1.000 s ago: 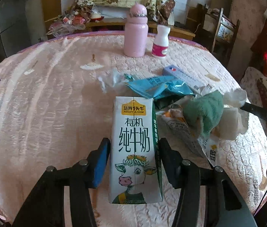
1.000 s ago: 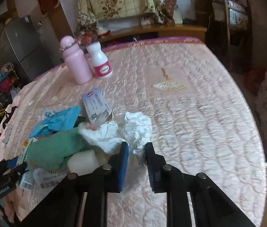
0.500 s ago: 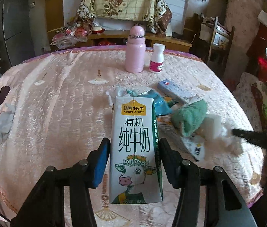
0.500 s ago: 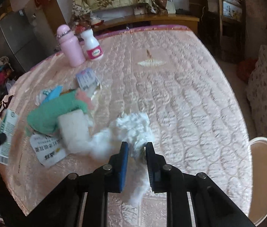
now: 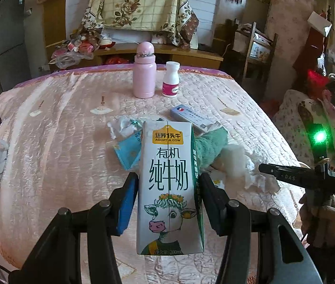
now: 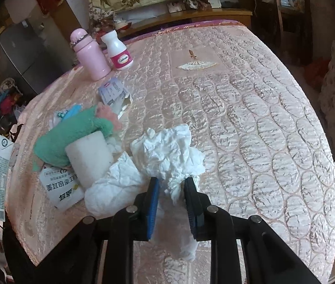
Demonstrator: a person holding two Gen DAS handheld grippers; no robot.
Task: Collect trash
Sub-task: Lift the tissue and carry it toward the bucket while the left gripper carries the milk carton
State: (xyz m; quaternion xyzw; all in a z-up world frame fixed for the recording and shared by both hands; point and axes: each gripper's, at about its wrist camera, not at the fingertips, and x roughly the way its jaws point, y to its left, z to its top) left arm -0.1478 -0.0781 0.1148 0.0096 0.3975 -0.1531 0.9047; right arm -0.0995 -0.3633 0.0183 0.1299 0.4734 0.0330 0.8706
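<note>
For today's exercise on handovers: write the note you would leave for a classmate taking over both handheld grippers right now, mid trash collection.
Left gripper: shut on the milk carton, held upright above the table.
Right gripper: shut on the crumpled white tissue, which trails down between the fingers.
On the table: green cloth, white foam block, printed wrapper, blue packet, small box, a tissue scrap. Pink bottle and white pill bottle stand at the far side.
Done: two pieces gripped.
Left: drop both in a bin (none in view), then probably clear the rest of the pile.
</note>
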